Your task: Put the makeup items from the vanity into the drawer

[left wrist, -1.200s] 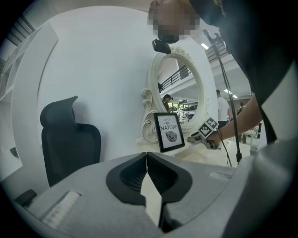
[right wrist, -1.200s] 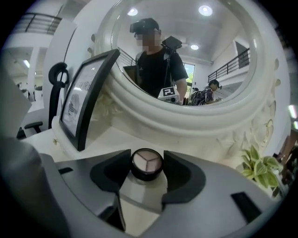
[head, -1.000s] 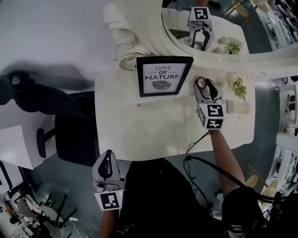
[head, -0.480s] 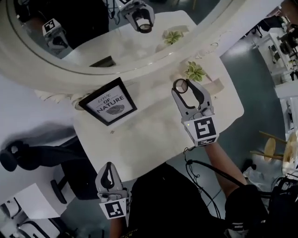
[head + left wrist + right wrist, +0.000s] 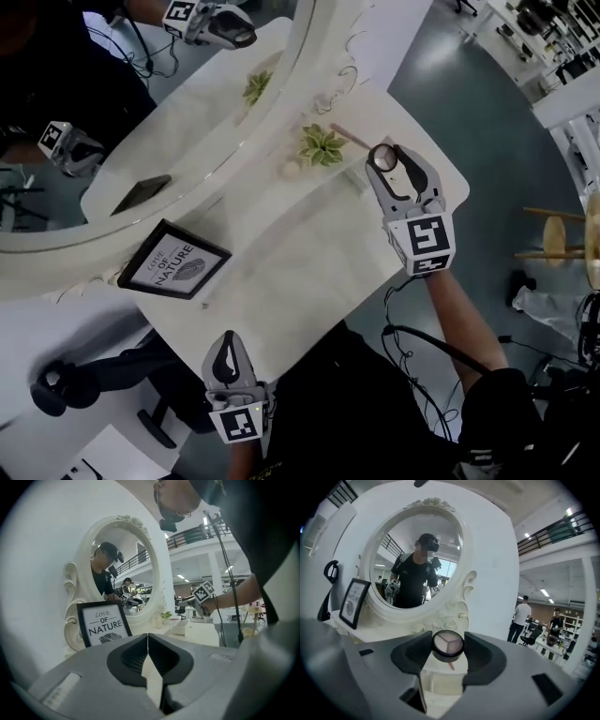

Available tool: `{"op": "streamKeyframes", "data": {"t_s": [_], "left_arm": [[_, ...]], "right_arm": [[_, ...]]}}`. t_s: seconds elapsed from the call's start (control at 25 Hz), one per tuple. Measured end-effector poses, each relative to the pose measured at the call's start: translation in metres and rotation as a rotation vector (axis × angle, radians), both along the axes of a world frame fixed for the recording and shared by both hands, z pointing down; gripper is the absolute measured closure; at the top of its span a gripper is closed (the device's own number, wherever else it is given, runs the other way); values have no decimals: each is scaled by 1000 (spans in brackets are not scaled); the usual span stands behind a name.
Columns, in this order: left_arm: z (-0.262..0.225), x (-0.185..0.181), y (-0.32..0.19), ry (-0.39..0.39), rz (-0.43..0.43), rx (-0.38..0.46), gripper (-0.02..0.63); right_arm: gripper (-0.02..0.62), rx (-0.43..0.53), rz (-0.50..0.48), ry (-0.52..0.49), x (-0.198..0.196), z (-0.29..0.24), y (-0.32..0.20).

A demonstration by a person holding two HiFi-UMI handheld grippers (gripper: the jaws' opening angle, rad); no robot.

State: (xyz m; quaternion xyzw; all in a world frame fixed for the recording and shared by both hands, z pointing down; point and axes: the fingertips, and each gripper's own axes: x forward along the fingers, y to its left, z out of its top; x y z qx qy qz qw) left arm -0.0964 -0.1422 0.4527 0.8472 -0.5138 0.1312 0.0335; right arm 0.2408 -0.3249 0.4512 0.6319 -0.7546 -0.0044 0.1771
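A round compact [image 5: 382, 157] with a dark rim and a clear lid shows three pale pink-beige wedges of powder inside. It is clamped at its rim between the tips of the right gripper's [image 5: 385, 163] fingers [image 5: 483, 656], standing on edge with its lid facing back along the gripper. It is held above the far right part of the worktop [image 5: 281, 272]. Just beyond it a thin pink stick [image 5: 348, 137] lies slanted on the worktop; what kind of item it is cannot be told.

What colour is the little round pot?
Makeup pot: pale pink, dark rim; best in right gripper view.
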Motion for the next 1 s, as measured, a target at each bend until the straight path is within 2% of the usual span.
{"op": "streamKeyframes", "data": {"t_s": [0.2,0.68,1.0], "left_arm": [[22,17,-7,-56,38,-68,584],[31,63,-37,-73,149,-81,584],[35,52,-43,-80,133,-98,584]], "right_arm": [[382,-109,32,-1,33,45,-7],[380,-480,20,-33,45,135,-29],[380,-732,-12,45,44,175,-36]]}}
